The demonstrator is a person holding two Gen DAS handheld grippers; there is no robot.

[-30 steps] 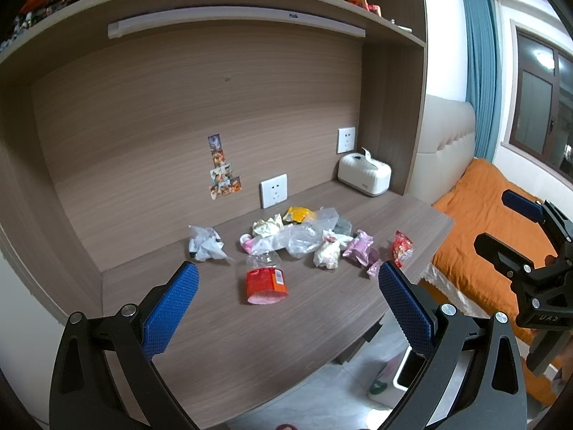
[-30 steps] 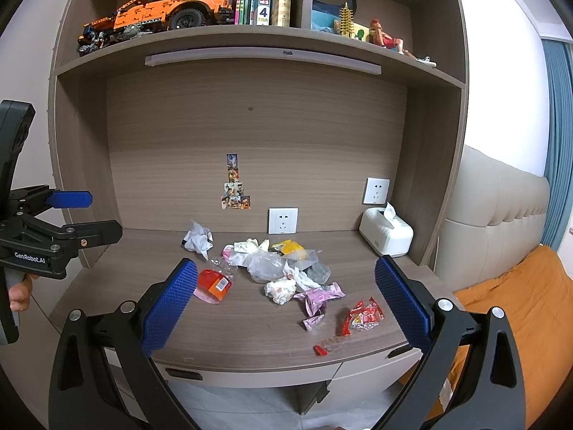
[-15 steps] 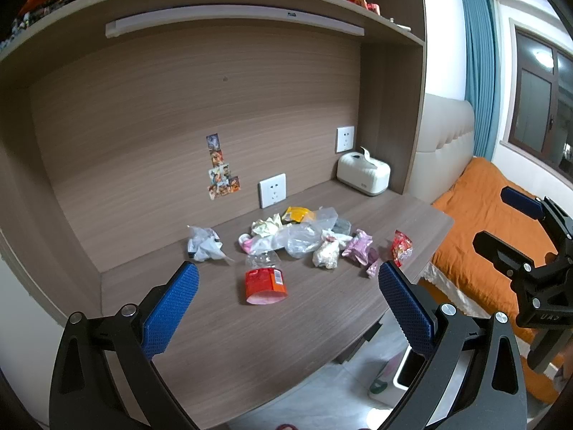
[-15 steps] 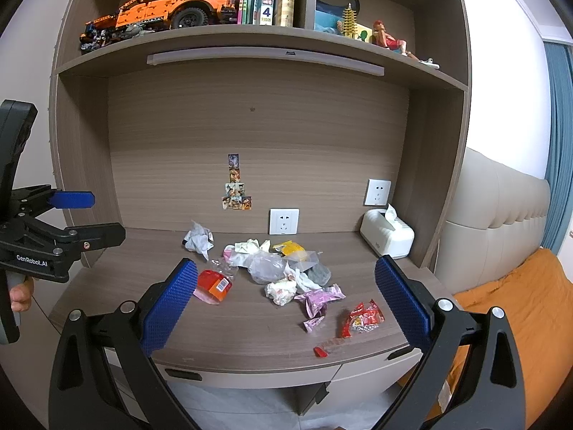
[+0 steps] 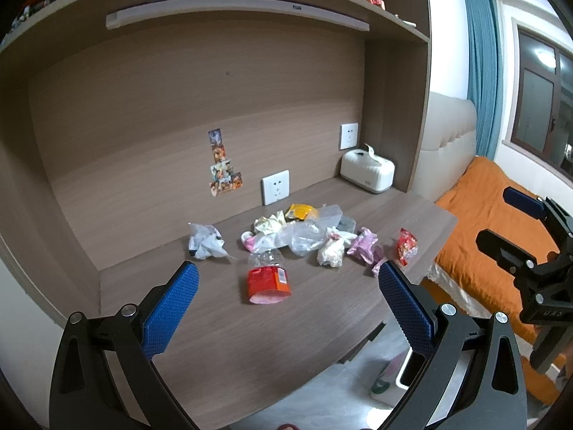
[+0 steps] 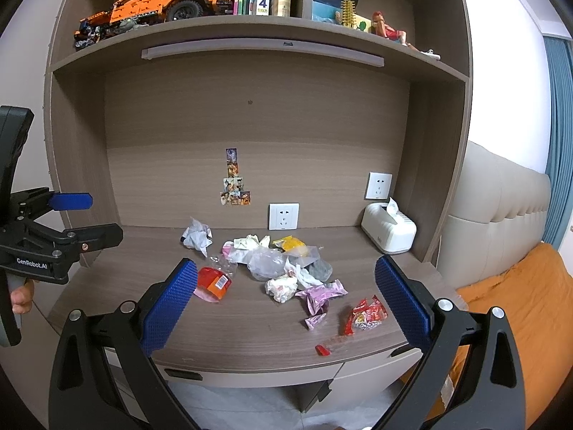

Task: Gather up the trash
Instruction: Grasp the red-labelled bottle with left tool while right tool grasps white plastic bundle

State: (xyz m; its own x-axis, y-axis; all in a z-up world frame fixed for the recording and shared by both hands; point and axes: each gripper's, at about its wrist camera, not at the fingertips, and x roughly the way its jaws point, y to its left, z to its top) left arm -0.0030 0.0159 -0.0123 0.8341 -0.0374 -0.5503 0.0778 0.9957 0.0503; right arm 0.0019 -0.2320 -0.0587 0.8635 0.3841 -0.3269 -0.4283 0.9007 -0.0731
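Observation:
Trash lies scattered on a wooden desk (image 5: pixel 222 340) (image 6: pixel 250 340): a red and orange packet (image 5: pixel 268 283) (image 6: pixel 214 283), a crumpled white wrapper (image 5: pixel 206 240) (image 6: pixel 196 235), clear plastic bags (image 5: pixel 304 236) (image 6: pixel 266 263), a pink wrapper (image 5: pixel 363 245) (image 6: pixel 322 295), a red candy wrapper (image 5: pixel 407 245) (image 6: pixel 365 317) and a small red scrap (image 6: pixel 322 350). My left gripper (image 5: pixel 286 308) (image 6: pixel 84 216) hangs open in front of the desk's left part, holding nothing. My right gripper (image 6: pixel 286 304) (image 5: pixel 501 218) is open too, in front of the desk edge.
A white tissue box (image 5: pixel 367 172) (image 6: pixel 388 229) stands at the back right of the desk. A shelf (image 6: pixel 250 32) above carries an orange toy truck (image 6: pixel 161 0) and books. An orange bed (image 5: pixel 480 222) lies to the right. A bin (image 5: pixel 397 376) stands on the floor under the desk.
Both grippers drifted only slightly; the view shifted a little toward the desk. Both stay open and no trash moved.

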